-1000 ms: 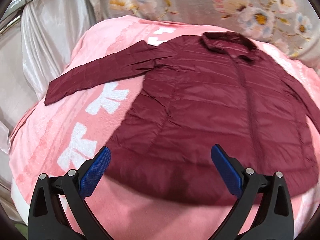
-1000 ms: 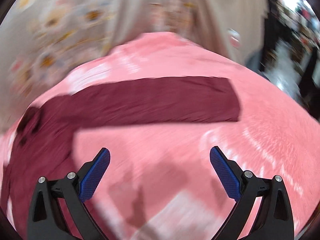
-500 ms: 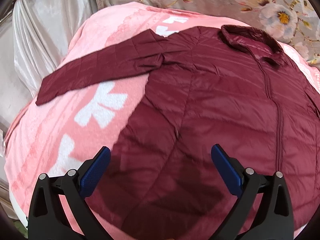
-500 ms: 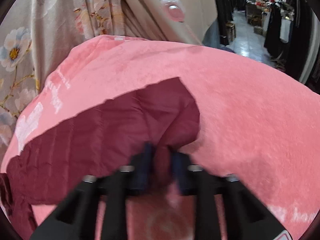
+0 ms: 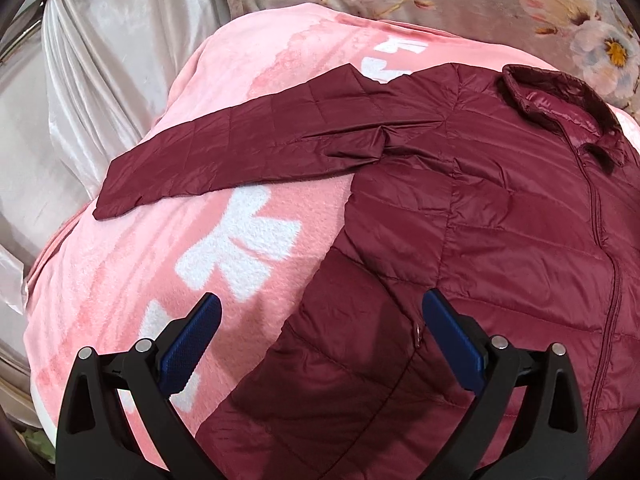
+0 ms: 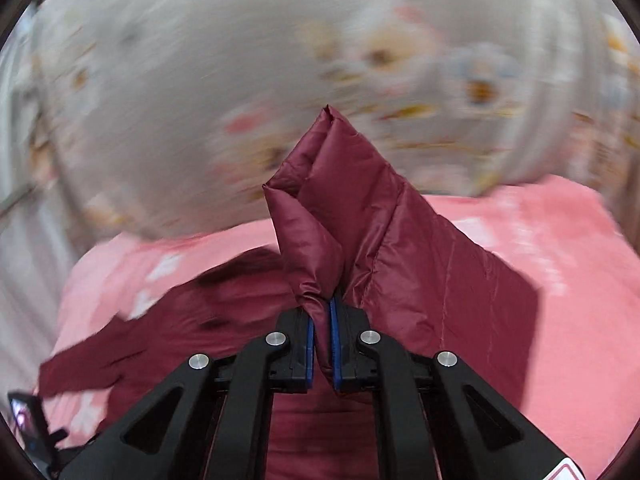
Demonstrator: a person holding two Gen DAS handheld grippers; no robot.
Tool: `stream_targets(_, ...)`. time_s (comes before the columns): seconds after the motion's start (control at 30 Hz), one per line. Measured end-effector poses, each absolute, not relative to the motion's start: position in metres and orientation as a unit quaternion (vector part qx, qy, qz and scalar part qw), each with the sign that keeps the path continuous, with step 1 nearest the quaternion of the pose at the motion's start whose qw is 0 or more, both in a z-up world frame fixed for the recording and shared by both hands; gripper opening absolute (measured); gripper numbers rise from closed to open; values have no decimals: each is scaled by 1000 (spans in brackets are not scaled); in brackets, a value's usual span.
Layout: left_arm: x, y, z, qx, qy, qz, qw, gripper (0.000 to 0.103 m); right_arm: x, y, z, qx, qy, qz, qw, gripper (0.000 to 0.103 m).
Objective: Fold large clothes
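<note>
Right wrist, right gripper [image 6: 322,330] clamping jacket sleeve [image 6: 360,216]

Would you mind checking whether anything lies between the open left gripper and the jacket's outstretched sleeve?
Nothing visible does. Between the left gripper and the sleeve there is only bare pink blanket and the jacket body.

No text, label, brand or number can be read in either view. The pink blanket [image 5: 120,280] carries large white shapes [image 5: 240,248] along its left side that may be characters, but they are cut off and distorted, so none can be made out. In the right wrist view, a red-edged sticker [image 6: 568,472] shows at the near right corner, its content cut off, and a small screen [image 6: 22,416] at the near left is too blurred to read.
</note>
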State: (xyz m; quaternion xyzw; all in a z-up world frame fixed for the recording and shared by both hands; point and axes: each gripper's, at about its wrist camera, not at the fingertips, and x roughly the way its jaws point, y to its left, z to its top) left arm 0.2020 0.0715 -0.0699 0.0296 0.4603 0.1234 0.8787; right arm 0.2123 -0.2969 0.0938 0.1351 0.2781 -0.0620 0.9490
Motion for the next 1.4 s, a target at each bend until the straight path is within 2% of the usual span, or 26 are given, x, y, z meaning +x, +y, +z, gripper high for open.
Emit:
stream_targets(0.17,207,79,-69,6,462,109,880,98,257,-192,51,109,334,59,934,7)
stream_targets(0.27,211,83,-70,-11,462,99,881,98,272,-134,15,100,379,131,911,14)
stream_targets(0.37,218,86,-68,-38,464,70,882,98,266,-95,-2,57,399,169,899,31)
stream_targets(0.43,223,88,-66,-68,464,45,882,98,249,-94,5,49,374,173,910,59)
stream_targets(0.57,239,87,-63,-141,463,-8,875,98,208,-155,17,84,345,102,929,61)
stream_targets(0.8,285,58,-97,-278,516,-98,804,98,170,-322,-19,283,380,-83,877,63)
stream_targets(0.87,292,42,-102,-281,519,-118,798,89,163,-352,-29,318,376,-113,863,63)
stream_targets(0.9,296,36,-102,-273,520,-121,800,71,161,-365,-35,335,374,-125,856,63)
stream_targets(0.93,300,33,-102,-267,522,-124,801,48,159,-376,-40,348,372,-132,850,63)
stream_targets(0.97,302,31,-102,-265,523,-127,800,38,159,-385,-44,363,370,-135,845,62)
stream_targets(1.0,306,31,-101,-264,522,-125,801,20,161,-399,-51,383,369,-141,835,60)
stream_targets(1.03,309,33,-99,-264,521,-124,802,12,164,-405,-55,393,369,-144,830,57)
stream_targets(1.1,315,39,-90,-259,508,-122,812,6,169,-419,-63,416,363,-148,821,51)
stream_targets(1.17,320,47,-78,-249,491,-114,827,5,179,-432,-72,434,357,-154,813,39)
stream_targets(1.23,323,53,-70,-238,477,-110,839,4,191,-441,-79,449,361,-161,801,10)
stream_targets(1.27,324,55,-68,-233,474,-111,842,4,196,-444,-78,449,365,-167,798,5)
stream_targets(1.4,323,49,-79,-175,478,-88,856,3,190,-427,-32,397,310,-149,851,2)
